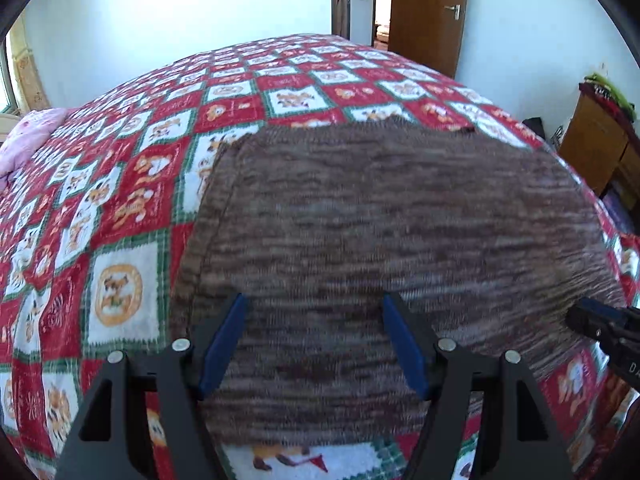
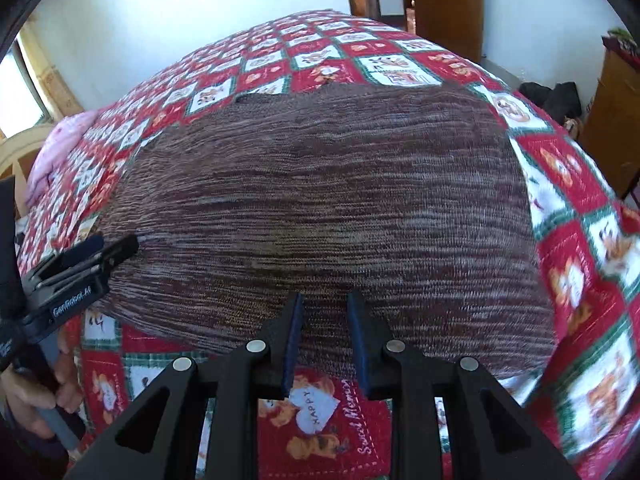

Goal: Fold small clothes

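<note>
- Brown-and-grey marled knit garment (image 1: 380, 240) spread flat on a bed, near edge close to both cameras; folded or not, cannot tell.
- Bed covered w/ red, white & green checked bedspread (image 1: 132, 184) printed w/ cartoon animals; garment lies on top of it, toward the near side.
- Left tongs (image 1: 314, 344) low over garment's near-left part, blue-padded fingers spread wide apart, nothing between them but the knit below; touching the cloth or just above it, cannot tell.
- Right tongs (image 2: 323, 344) at garment's near edge, fingers set close together w/ a narrow gap still showing; tips over the knit hem, not clearly pinching any cloth.
- In right wrist view, left tongs (image 2: 98, 254) seen from the side at garment's left edge, held by a hand (image 2: 36, 396) on a grey handle.
- In left wrist view, right tongs (image 1: 600, 320) poke in at far right, by garment's right edge.
- Pink pillow (image 1: 28, 140) at far-left end of bed.
- Brown wooden door (image 1: 428, 12) ajar in back wall; wooden cabinet (image 1: 596, 140) at right w/ green & red items on top.
</note>
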Demonstrator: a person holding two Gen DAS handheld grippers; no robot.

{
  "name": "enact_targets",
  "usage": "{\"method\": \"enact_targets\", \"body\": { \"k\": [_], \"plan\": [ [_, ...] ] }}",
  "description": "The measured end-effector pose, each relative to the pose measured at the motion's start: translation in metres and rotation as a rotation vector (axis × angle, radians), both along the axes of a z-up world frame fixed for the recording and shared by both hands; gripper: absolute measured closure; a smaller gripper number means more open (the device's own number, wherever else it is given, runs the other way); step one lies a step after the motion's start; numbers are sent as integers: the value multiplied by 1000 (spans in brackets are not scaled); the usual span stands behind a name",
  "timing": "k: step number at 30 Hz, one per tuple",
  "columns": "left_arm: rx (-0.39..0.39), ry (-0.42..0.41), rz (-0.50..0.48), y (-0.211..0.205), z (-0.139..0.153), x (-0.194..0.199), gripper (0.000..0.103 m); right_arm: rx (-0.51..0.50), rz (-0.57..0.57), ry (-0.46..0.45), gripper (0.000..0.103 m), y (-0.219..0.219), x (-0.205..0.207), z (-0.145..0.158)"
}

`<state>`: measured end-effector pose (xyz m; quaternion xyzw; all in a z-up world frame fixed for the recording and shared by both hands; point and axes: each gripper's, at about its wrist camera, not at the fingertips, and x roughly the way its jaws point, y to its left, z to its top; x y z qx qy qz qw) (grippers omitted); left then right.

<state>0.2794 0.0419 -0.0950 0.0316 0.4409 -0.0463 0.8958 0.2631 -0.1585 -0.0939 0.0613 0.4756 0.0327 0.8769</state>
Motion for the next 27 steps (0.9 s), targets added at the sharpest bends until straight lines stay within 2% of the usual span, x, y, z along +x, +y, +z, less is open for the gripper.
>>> {"method": "enact_targets", "body": {
  "k": [3, 5, 9, 15, 18, 19, 21, 24, 25, 27],
  "plan": [
    [55, -31, 17, -2, -5, -8, 23, -24, 0, -21, 78, 3, -4, 0],
    [84, -44, 35, -3, -6, -11, 13, -39, 11, -29, 72, 7, -4, 0],
    [81, -41, 55, 0, -5, -16, 12, -45, 35, -36, 63, 10, -4, 1],
    [44, -14, 83, 11, -4, -34, 10, 25, 23, -43, 63, 1, -4, 0],
    [-47, 3, 97, 27, -3, -43, 9, 57, 16, -47, 63, -3, -4, 0],
    [-103, -19, 117, 37, 0, -49, 9, 67, 14, -49, 63, -4, -4, 0],
    [-166, -47, 182, 53, 4, -55, 9, 82, 10, -51, 63, -6, -4, 0],
    [-369, -24, 274, 83, -3, -60, 11, 93, 9, -52, 63, -6, -4, 0],
    [-402, -20, 295, 87, -6, -61, 15, 95, 8, -53, 63, -6, -4, 0],
    [-407, -32, 313, 87, -7, -61, 17, 99, 8, -54, 63, -6, -5, -1]
  ]
}}
